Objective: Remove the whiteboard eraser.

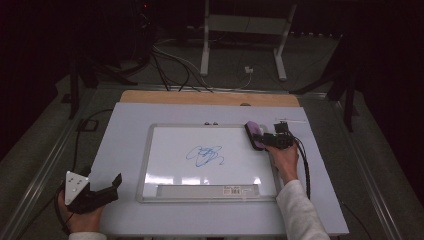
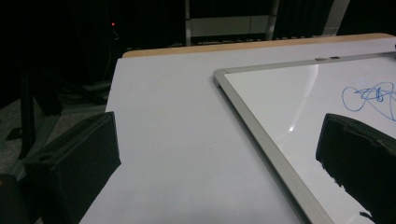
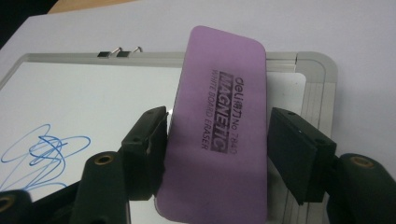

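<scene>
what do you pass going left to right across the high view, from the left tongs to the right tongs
black left tongs with the grey three-cornered plate → silver-framed whiteboard's left edge → blue marker scribble → purple rectangular whiteboard eraser → black right tongs

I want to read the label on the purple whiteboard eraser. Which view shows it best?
The right gripper view: the purple rectangular whiteboard eraser lies close between the jaws, its print legible. In the high view it is small and blurred at the whiteboard's upper right corner.
</scene>
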Motion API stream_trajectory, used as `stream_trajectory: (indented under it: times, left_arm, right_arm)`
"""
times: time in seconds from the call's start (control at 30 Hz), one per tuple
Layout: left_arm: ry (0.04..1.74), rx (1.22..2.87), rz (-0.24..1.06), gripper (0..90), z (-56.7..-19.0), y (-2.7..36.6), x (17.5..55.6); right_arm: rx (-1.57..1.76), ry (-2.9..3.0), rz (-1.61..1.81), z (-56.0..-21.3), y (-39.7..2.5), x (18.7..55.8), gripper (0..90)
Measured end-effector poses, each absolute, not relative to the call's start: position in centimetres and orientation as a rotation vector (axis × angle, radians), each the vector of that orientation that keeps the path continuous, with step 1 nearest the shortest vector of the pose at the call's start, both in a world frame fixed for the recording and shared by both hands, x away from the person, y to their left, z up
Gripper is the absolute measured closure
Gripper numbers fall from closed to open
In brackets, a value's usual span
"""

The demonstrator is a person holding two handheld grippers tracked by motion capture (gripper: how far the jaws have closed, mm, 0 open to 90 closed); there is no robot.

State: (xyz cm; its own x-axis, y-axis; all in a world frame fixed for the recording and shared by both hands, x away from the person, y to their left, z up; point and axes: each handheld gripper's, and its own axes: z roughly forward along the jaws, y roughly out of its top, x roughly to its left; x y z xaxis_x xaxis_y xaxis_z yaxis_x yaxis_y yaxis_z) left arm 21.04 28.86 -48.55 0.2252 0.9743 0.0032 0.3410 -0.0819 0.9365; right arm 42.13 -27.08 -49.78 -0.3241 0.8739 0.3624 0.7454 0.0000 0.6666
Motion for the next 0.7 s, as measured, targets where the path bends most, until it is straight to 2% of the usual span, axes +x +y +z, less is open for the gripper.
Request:
stream_trajectory:
  times: [0.7]
  left_arm:
    - [1.267,1.595,0.881,0.5,-48.57,28.89,21.09]
  right_arm:
    - [1.702,2.082,1.233,-49.38,-26.79,41.80,41.0]
